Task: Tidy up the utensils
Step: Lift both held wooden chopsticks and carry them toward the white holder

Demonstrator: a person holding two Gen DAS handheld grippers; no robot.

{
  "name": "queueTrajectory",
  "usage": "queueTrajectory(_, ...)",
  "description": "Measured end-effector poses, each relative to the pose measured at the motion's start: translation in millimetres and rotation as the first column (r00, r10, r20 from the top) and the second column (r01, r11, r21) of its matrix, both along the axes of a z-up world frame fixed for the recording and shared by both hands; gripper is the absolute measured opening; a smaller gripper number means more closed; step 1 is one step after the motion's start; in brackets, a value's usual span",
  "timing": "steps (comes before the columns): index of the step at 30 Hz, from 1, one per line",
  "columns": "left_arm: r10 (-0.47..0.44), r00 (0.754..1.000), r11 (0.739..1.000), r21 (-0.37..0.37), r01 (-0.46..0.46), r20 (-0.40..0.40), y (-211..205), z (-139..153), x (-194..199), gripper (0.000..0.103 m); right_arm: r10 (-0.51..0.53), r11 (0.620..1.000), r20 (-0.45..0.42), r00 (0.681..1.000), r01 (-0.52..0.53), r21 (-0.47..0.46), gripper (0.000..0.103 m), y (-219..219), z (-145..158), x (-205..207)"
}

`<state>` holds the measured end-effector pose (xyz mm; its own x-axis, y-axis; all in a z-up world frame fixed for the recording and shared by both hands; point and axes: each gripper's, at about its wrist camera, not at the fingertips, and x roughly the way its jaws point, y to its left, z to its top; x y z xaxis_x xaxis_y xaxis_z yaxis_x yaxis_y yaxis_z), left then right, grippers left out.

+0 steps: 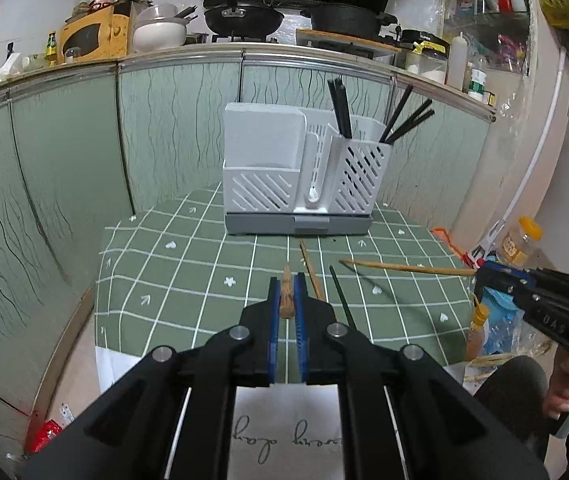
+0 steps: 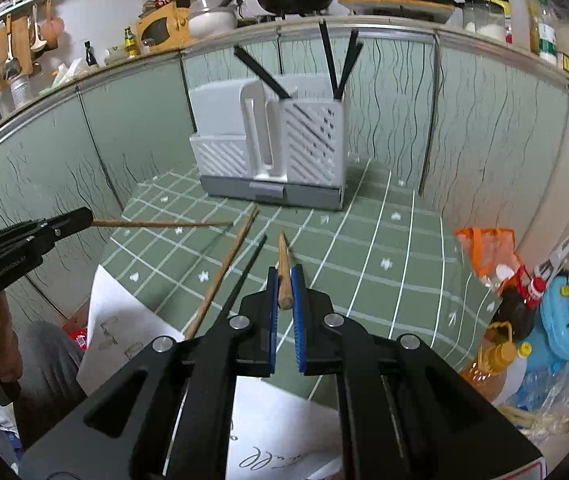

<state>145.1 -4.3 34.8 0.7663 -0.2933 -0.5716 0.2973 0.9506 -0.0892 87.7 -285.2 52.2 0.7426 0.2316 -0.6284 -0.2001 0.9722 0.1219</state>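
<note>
On the green checked tablecloth stands a white slotted utensil holder with several black chopsticks upright in its right compartments. My left gripper is shut on a wooden chopstick that points forward, above the table. My right gripper is shut on a second wooden chopstick. Each wrist view shows the other gripper from the side: the right gripper with its stick, the left gripper with its stick. One wooden chopstick and one black chopstick lie loose on the cloth.
Green cabinet doors close in the table at the back and left. Bottles, a blue container and bags crowd the right side. White paper hangs over the table's front edge. A counter with pans runs above the cabinets.
</note>
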Motion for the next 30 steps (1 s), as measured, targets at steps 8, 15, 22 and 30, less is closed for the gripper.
queueTrajectory(8,-0.018,0.999,1.000,0.018,0.017,0.044,-1.1,31.5,8.4,0.008,0.005,1.000,0.064,0.998,-0.004,-0.006,0.006,-6.1,36.3,7.5)
queueTrajectory(15,-0.030,0.998,0.999,0.016,0.029,0.063,1.8,58.0,18.6,0.008,0.015,1.000,0.109,0.994,-0.015,-0.001,0.006,-11.7,63.9,14.3)
queueTrajectory(22,-0.045,0.996,0.999,0.009,0.044,0.082,1.0,77.5,26.2,0.008,0.029,0.999,0.122,0.992,-0.031,0.012,0.006,-20.4,81.7,20.9)
queueTrajectory(30,-0.067,0.991,0.998,0.009,0.066,0.114,-6.5,98.6,30.8,0.008,0.042,0.999,0.144,0.989,-0.044,0.011,0.006,-26.0,99.0,22.6)
